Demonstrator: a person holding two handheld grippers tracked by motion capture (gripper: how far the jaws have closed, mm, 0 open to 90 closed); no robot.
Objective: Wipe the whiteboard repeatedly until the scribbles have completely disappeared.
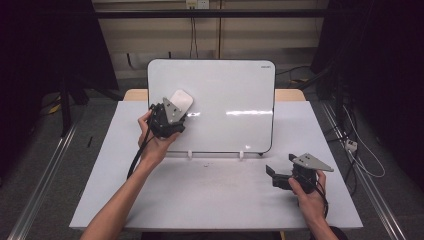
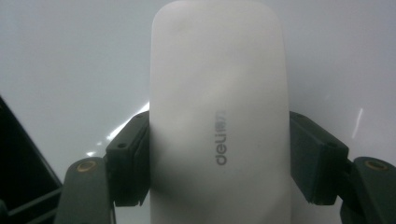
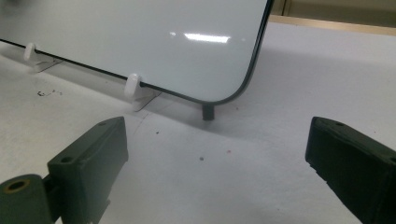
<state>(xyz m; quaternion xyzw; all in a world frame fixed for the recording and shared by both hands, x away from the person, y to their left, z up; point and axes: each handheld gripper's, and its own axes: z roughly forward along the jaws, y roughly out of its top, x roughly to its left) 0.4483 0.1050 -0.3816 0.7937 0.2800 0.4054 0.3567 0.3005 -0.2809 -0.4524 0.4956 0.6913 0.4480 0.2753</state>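
A: While the left gripper (image 1: 176,111) has the white eraser (image 1: 181,101) up against the whiteboard (image 1: 225,95), what's the grip like?

B: Jaws closed on the eraser's two long sides, pads pressing, seen clearly in the left gripper view (image 2: 219,140). Eraser sits at the board's left part, upper half, flat face toward the surface. Can't tell if it's fully touching.

A: Right gripper (image 1: 272,176)?

B: Low over the desk (image 1: 210,200), near the board's lower right corner. Jaws wide apart, nothing between them (image 3: 215,154).

A: Step in hand?

B: Looks like wiping the board. Surface looks clean already; any marks are too faint to see.

A: Tips for doing it well?

B: Keep the eraser face flat on the board, not tilted on an edge. Press lightly and evenly; the board only leans on small white clips (image 3: 133,86), so a hard push could tip or slide it. Wipe in overlapping strokes. The free right gripper could steady the corner if the board shifts.

A: Risk?

B: Eraser slipping between the pads if the angle twists.
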